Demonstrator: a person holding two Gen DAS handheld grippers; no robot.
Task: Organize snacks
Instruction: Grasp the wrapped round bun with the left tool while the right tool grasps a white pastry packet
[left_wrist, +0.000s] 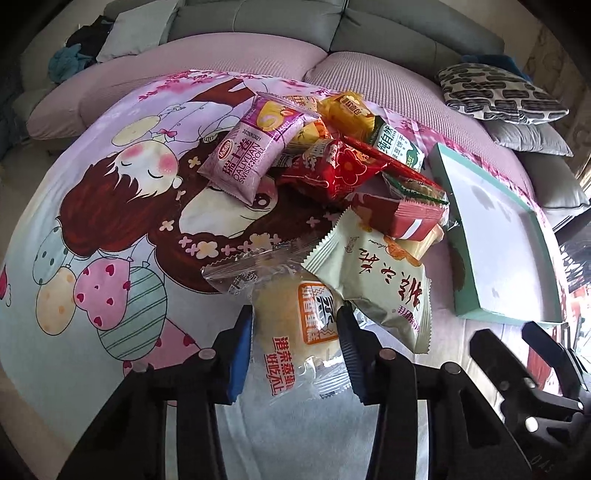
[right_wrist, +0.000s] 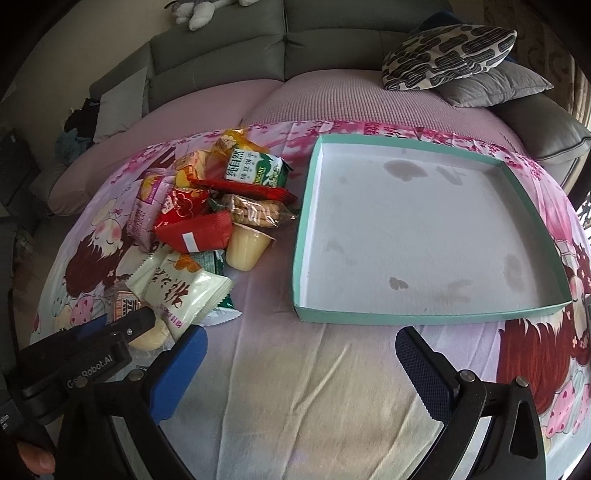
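A pile of snack packets (left_wrist: 332, 173) lies on a cartoon-print cloth (left_wrist: 110, 221). My left gripper (left_wrist: 295, 332) has its fingers on both sides of a clear-wrapped yellow cake packet (left_wrist: 291, 332) at the pile's near edge, closed on it. A pale green packet (left_wrist: 373, 280) lies partly over the cake. The teal-rimmed white tray (right_wrist: 424, 236) sits empty to the right of the pile (right_wrist: 207, 214). My right gripper (right_wrist: 299, 365) is open and empty, low over the cloth just in front of the tray. The left gripper (right_wrist: 122, 328) shows at the right wrist view's lower left.
A pink-covered sofa seat (right_wrist: 332, 99) lies behind the cloth, with a grey sofa back beyond. A patterned cushion (right_wrist: 447, 55) and a grey cushion (right_wrist: 491, 85) sit at the back right. A yellow jelly cup (right_wrist: 247, 247) stands between pile and tray.
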